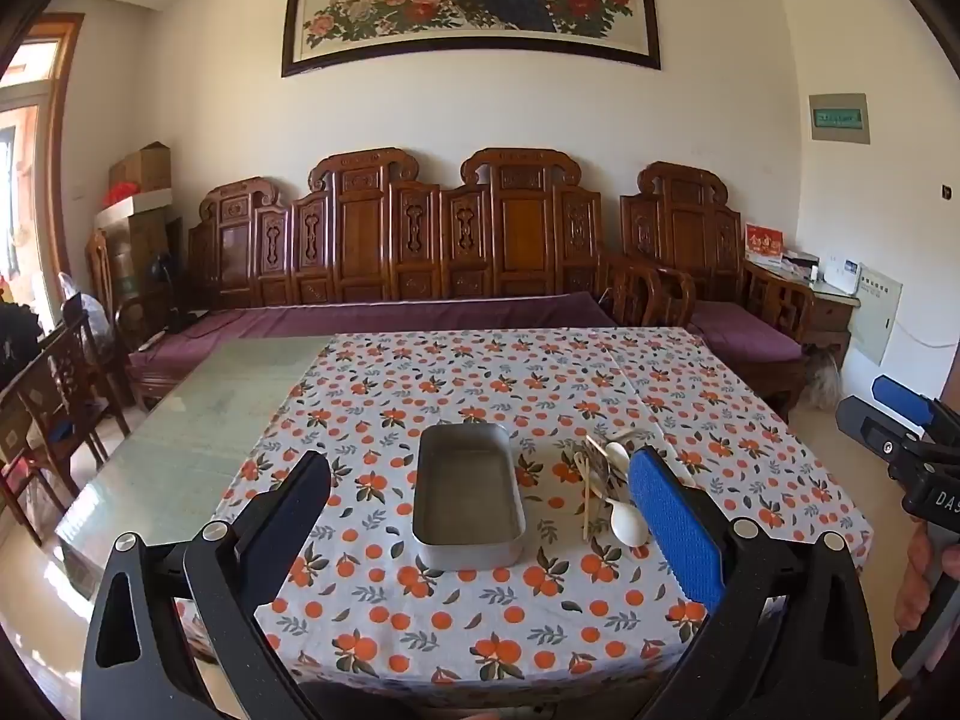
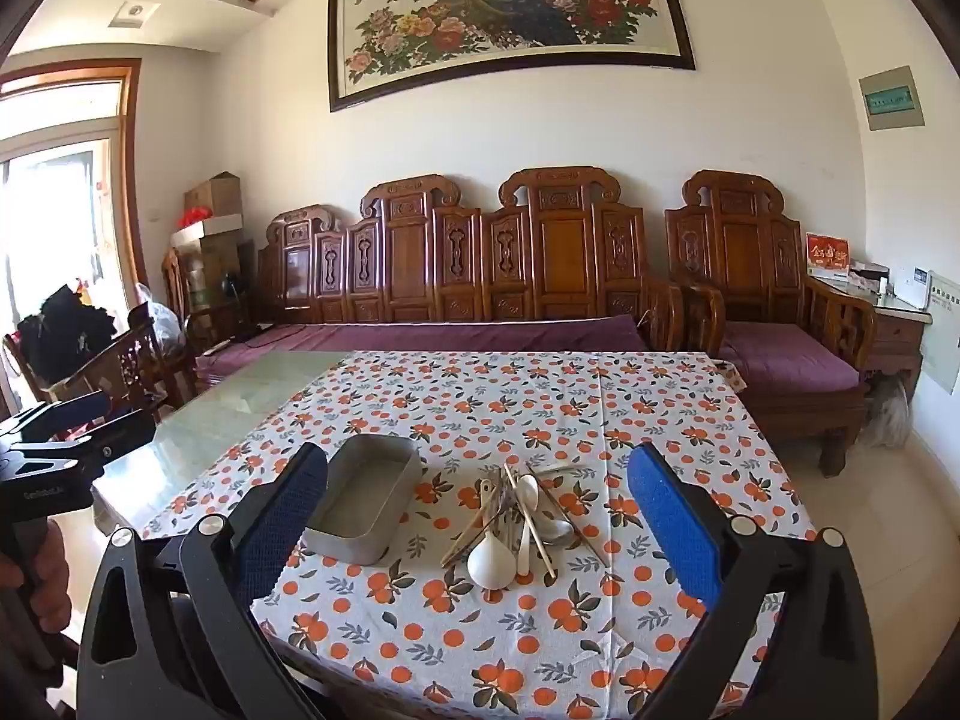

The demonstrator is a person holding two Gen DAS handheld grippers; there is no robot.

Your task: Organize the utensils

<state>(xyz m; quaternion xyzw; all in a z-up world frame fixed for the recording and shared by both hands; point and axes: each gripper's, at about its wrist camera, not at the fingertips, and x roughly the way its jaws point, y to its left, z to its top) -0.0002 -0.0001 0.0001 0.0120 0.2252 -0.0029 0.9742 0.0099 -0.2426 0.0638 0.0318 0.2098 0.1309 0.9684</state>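
Observation:
An empty grey metal tray (image 1: 468, 495) (image 2: 366, 498) lies on the orange-patterned tablecloth (image 1: 480, 618) (image 2: 540, 630). Right of it sits a heap of utensils (image 2: 522, 516) (image 1: 606, 486): white spoons (image 2: 489, 561), wooden chopsticks (image 2: 543, 546) and metal cutlery, crossed over one another. My left gripper (image 1: 480, 516) hovers short of the tray, open with nothing between its fingers. My right gripper (image 2: 480, 510) hovers before the heap, open and holding nothing. Each gripper shows at the edge of the other's view, right gripper (image 1: 912, 450) and left gripper (image 2: 66, 444), held by a hand.
The cloth covers only the right part of a glass-topped table (image 1: 198, 438) (image 2: 240, 396). A carved wooden sofa with purple cushions (image 1: 390, 312) (image 2: 450, 333) stands behind the table. Wooden chairs (image 1: 54, 396) stand at the left. An armchair (image 2: 774, 348) is at the right.

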